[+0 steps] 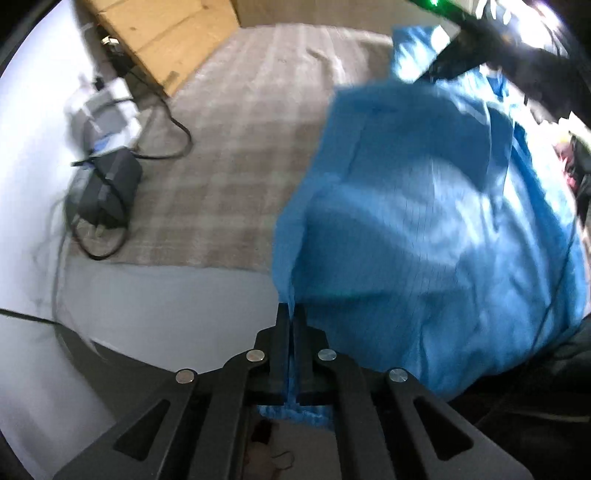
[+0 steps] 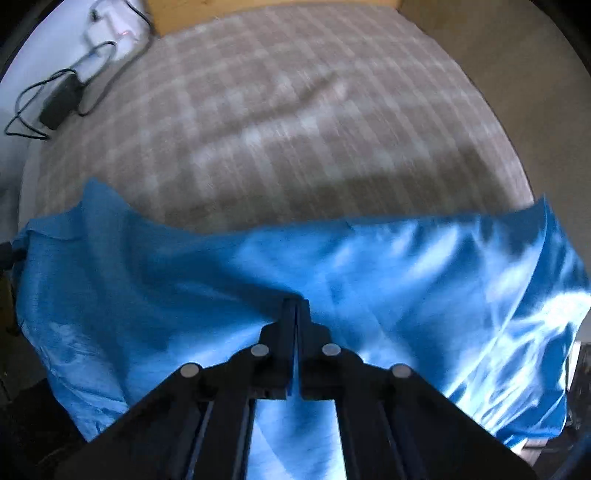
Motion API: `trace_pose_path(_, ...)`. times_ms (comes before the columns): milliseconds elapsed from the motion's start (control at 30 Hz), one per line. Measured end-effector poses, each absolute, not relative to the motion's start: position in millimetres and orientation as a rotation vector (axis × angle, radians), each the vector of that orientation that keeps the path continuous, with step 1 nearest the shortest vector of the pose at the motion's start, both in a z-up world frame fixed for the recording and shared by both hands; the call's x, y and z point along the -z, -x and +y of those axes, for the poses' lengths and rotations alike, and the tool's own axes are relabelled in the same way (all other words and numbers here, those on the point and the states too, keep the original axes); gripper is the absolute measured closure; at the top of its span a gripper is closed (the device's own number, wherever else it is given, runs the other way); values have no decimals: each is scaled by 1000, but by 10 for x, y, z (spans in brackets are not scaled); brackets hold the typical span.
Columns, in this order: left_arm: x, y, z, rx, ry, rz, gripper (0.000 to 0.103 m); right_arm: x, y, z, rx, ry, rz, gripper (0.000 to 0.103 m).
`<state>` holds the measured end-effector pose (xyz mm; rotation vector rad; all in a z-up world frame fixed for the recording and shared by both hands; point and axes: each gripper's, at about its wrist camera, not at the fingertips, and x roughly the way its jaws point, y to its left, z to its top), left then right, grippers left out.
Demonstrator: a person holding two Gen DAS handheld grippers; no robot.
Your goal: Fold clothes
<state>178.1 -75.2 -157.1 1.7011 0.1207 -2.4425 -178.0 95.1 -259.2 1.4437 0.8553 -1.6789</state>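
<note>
**While both claws pinch the blue cloth, it hangs spread above the bed**

Because each claw is clamped on an edge of the same blue garment (image 1: 424, 229), the cloth is carried as a wide sheet rather than a bundle; the left gripper (image 1: 291, 314) has its two fingers pressed together with a thin strip of blue fabric running between them, and the cloth billows up and to the right of its tips; the right gripper (image 2: 296, 306) is likewise closed, with a sliver of fabric in the narrow slit between its fingers, and the garment (image 2: 295, 266) stretches out to both sides of it and below it. Ahead of both claws lies the checked bedcover (image 2: 295, 110), flat and bare where it shows; holding the cloth by two separate points probably serves to keep it taut so that it can be laid or doubled over on that surface. Which kind of garment it is I cannot tell, since motion blur and the folds hide its outline; whether it is being spread for a fold or lifted partway through one, the views do not settle. Far to the left of the left claw, a black power adapter (image 1: 105, 188) with its looped cable sits at the bedcover's edge, well apart from the cloth; beyond it stands a wooden headboard (image 1: 166, 33); at the upper right a dark shape crosses over the blue cloth, possibly the other tool, though that is a guess.
</note>
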Motion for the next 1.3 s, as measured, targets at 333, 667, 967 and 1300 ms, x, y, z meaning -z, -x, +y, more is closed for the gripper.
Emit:
trace_pose_path(333,566,-2086,-1314,2497,-1411,202,102,2025,1611,310,1557,-1311,784,54)
trace_pose_path(667,502,-2064,-1264,2530,-1392,152,103,2226,1657,-45,1529,-1423,734,41)
trace_pose_path(967,-40,-2076,-523,2834,-1342,87,102,2057,2368,752,1842,-1550,489,48)
trace_pose_path(1300,477,-2124,1292,3126,-1806,93,102,1710,2229,1358,1957,-1510,380,47)
